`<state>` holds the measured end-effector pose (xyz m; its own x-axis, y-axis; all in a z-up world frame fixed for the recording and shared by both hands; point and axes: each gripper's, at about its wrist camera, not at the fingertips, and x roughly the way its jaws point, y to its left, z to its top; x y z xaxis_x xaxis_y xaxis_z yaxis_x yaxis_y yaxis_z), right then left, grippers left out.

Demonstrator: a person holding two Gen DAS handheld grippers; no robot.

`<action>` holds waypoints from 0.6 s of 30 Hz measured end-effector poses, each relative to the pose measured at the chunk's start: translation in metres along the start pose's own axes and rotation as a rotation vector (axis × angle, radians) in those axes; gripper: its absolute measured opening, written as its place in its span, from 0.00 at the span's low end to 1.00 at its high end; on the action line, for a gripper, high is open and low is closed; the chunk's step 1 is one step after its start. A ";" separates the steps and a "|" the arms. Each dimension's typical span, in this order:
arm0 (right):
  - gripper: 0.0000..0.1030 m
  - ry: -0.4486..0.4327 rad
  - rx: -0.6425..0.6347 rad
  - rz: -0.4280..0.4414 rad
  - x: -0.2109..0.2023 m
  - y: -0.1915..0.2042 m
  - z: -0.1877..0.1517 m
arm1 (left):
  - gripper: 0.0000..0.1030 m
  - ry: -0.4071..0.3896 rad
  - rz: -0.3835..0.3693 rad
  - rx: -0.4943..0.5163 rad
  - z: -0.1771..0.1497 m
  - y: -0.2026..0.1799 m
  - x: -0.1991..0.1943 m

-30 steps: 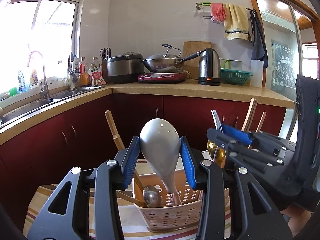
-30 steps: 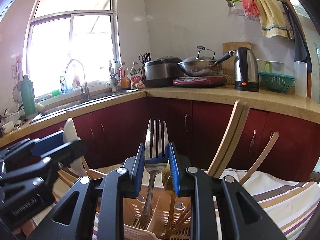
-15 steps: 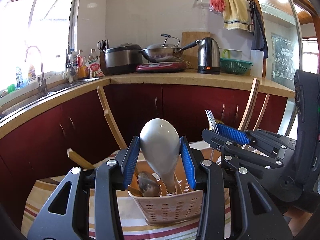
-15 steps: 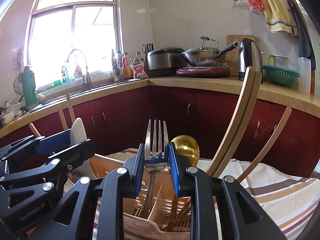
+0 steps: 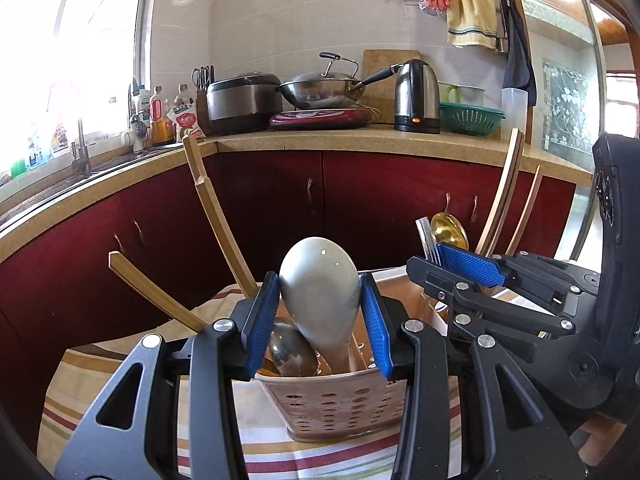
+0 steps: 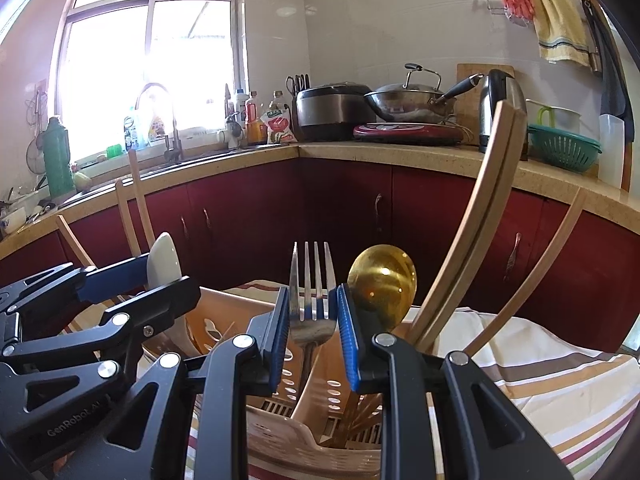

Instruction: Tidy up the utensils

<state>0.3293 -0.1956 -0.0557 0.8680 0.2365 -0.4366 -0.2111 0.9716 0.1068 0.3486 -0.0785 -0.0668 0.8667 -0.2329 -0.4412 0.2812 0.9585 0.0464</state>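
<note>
A beige perforated utensil basket (image 5: 340,404) stands on a striped cloth (image 5: 80,384). My left gripper (image 5: 320,312) is shut on a grey-white rice spoon (image 5: 320,280), bowl up, its handle down in the basket. A steel ladle (image 5: 292,352) lies in the same compartment. My right gripper (image 6: 313,320) is shut on a steel fork (image 6: 312,280), tines up, its handle down in the basket (image 6: 312,436). A gold spoon (image 6: 382,284) stands just right of it. The right gripper (image 5: 464,264) shows in the left wrist view, the left gripper (image 6: 132,280) in the right wrist view.
Wooden chopsticks and spatula handles (image 6: 476,232) lean out of the basket on the right and others (image 5: 212,216) on the left. Behind are dark red cabinets (image 5: 360,200) and a counter with a kettle (image 5: 416,96), a wok and a rice cooker.
Both grippers have sunk lower and tilted, keeping hold of the rice spoon and the fork. The gold spoon now shows fully beside the fork, and more wooden handles are in view.
</note>
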 end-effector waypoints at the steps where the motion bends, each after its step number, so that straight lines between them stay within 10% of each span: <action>1: 0.27 -0.001 0.001 0.003 -0.001 0.000 0.000 | 0.39 0.003 -0.002 -0.001 0.000 0.000 0.000; 18: 0.54 -0.057 0.049 0.001 -0.028 -0.017 0.006 | 0.65 -0.005 -0.073 -0.015 0.002 0.005 -0.013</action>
<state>0.3116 -0.2182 -0.0399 0.8921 0.2361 -0.3853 -0.1910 0.9697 0.1520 0.3398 -0.0716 -0.0594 0.8460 -0.3031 -0.4387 0.3376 0.9413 0.0006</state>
